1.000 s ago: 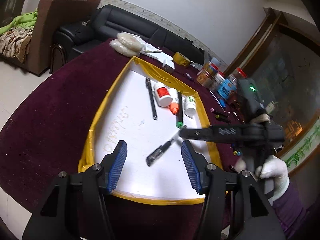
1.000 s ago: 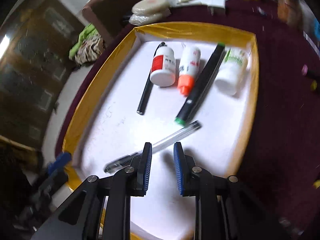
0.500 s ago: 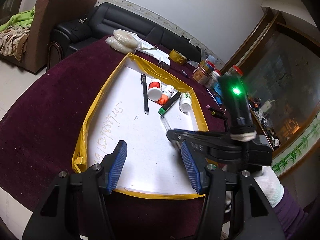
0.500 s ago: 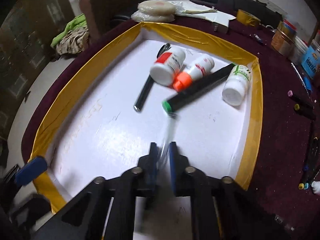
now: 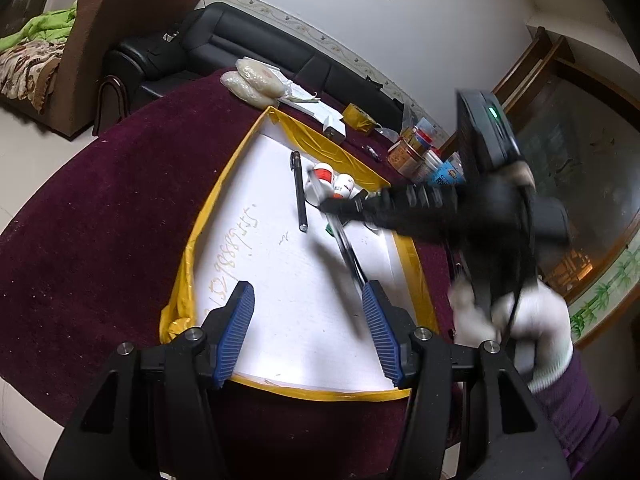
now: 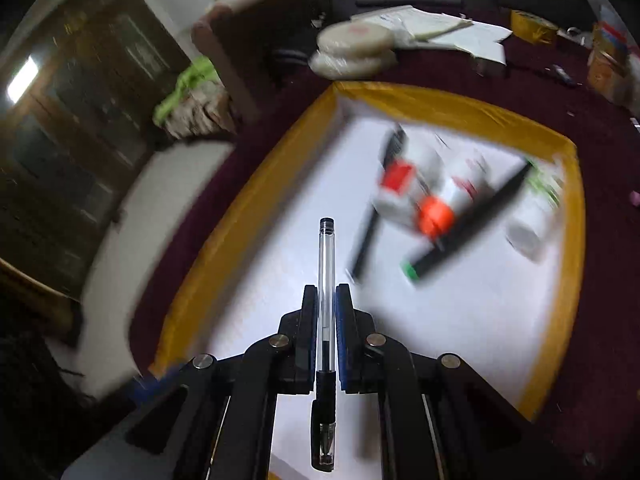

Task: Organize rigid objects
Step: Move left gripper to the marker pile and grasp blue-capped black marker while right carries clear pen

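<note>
The left tool [image 5: 308, 328] hangs over the near edge of the yellow-rimmed white tray [image 5: 182, 280] on the maroon desk [image 5: 100, 220], its blue pads spread wide with nothing between them. Farther right, the right tool [image 6: 325, 312] is clenched on the clear pen [image 6: 326, 280]. The pen's long axis runs straight along the fingers: its clear barrel end points forward past the fingertips, and its black grip and capped tip reach back between the arms toward the camera. In the left wrist view the pen slants above the tray. A second ago it lay flat on the tray, slanted across the parted fingers; now it is lifted and gripped. Beyond it lie a black pen [image 5: 298, 192], bottles [image 6: 404, 184] and a green-tipped marker [image 6: 460, 232], blurred.
</note>
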A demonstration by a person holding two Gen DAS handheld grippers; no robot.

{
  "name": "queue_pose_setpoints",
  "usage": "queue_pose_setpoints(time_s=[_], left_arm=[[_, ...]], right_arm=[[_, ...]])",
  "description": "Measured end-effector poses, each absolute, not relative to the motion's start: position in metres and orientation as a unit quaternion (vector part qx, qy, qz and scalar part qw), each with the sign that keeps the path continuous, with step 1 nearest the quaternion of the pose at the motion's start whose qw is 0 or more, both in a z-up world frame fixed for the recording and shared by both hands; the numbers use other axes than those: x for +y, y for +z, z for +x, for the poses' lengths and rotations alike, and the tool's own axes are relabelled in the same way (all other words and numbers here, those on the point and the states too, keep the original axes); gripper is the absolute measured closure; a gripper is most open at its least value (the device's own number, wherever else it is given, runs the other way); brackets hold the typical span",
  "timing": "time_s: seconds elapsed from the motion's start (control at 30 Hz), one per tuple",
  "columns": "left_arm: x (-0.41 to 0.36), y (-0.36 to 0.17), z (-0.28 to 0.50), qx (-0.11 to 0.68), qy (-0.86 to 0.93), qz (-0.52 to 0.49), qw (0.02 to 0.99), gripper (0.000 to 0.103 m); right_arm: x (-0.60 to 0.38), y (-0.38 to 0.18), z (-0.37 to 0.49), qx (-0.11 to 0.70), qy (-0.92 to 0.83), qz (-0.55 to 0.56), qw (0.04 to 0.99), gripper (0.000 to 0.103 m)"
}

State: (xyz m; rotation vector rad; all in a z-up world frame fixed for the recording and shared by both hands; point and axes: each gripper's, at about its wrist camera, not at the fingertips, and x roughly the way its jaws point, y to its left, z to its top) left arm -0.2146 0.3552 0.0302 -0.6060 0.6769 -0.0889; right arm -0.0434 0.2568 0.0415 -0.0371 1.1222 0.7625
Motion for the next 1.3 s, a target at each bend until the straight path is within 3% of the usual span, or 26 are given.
queue_pose_setpoints(time_s=[0.33, 0.6, 0.67, 0.7, 0.73, 0.8, 1.3], left_arm=[[0.365, 0.032, -0.217, 0.326, -0.045, -0.3, 0.895, 0.048], [0.358, 0.041, -0.216, 0.316, -0.061, -0.292, 0.9, 0.048], [0.351, 0.045, -0.214, 0.315, -0.069, -0.286, 0.902, 0.048], [0.345, 0.049, -0.213, 0.315, -0.072, -0.279, 0.904, 0.048], [0.34, 0.051, -0.211, 0.316, -0.073, -0.272, 0.906, 0.048], [0.326, 0.057, -0.207, 0.317, -0.076, -0.253, 0.911, 0.045], [0.177, 0.075, -0.159, 0.381, -0.151, -0.126, 0.903, 0.042]], right_arm=[[0.286, 0.028, 0.02, 0.523, 0.309, 0.03, 0.794, 0.092], [0.206, 0.084, -0.016, 0.433, 0.311, -0.015, 0.846, 0.084], [0.175, 0.101, -0.024, 0.389, 0.296, -0.025, 0.872, 0.075], [0.149, 0.113, -0.033, 0.346, 0.283, -0.027, 0.894, 0.06], [0.129, 0.119, -0.038, 0.316, 0.275, -0.024, 0.908, 0.037], [0.078, 0.127, -0.046, 0.261, 0.244, -0.002, 0.934, 0.019], [-0.202, 0.049, -0.005, 0.332, 0.057, 0.249, 0.908, 0.019]])
